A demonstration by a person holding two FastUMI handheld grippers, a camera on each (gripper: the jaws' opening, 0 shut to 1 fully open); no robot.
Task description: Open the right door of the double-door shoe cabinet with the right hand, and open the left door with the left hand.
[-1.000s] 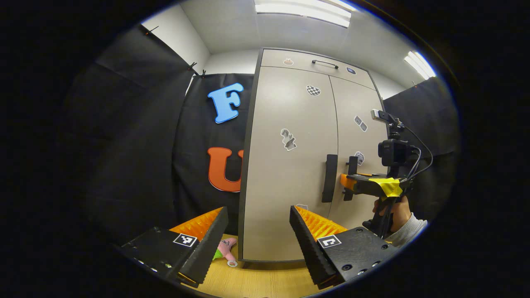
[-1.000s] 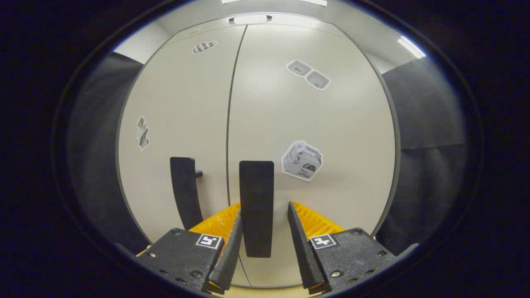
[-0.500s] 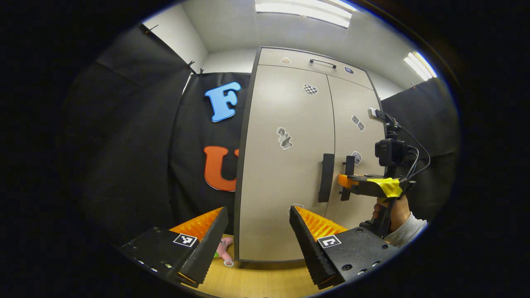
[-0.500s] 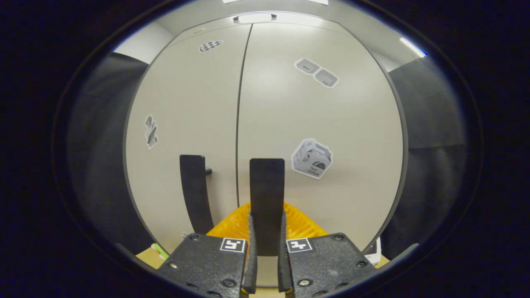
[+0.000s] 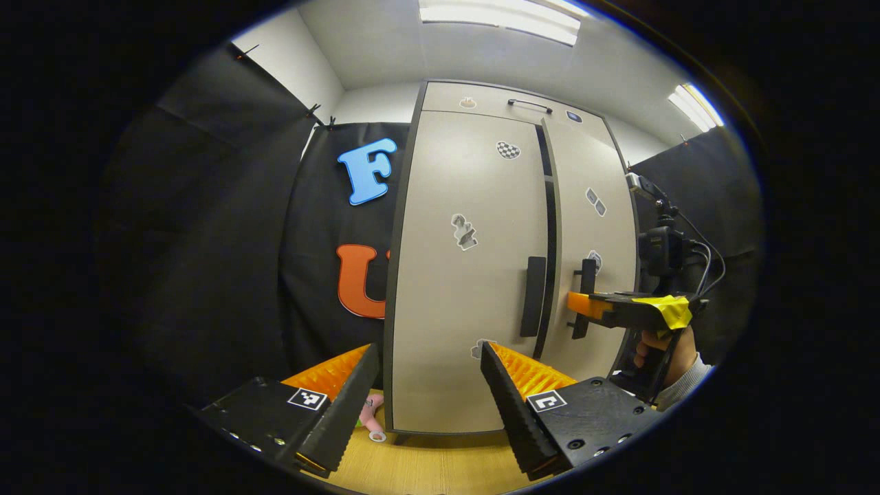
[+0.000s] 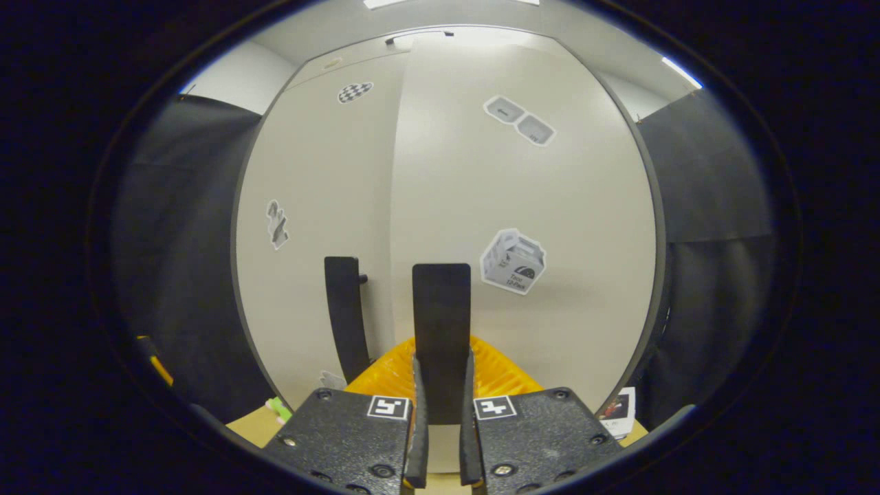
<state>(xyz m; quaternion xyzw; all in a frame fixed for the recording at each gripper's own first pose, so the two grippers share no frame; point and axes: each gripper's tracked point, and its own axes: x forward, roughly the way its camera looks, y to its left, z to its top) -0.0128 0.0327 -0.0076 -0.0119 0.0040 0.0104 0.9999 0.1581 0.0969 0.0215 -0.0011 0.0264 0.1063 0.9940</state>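
Left gripper point(image 5: 429, 385) released, well short of the left door handle point(image 5: 532, 295). Right gripper point(image 6: 443, 426) clenched on the right door handle point(image 6: 441, 330). Risk: pads sliding down the flat bar. Left gripper view shows the dark gap beside the right door point(image 5: 592, 227); right gripper view shows the pinch.

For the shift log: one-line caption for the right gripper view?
Right gripper clamped on the right door's handle, right door cracked open.

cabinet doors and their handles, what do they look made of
Cabinet doors: likely laminated board, matt beige; flat, even colour, soft glare.
Handles: matt black bars, plastic or coated metal, can't tell which.
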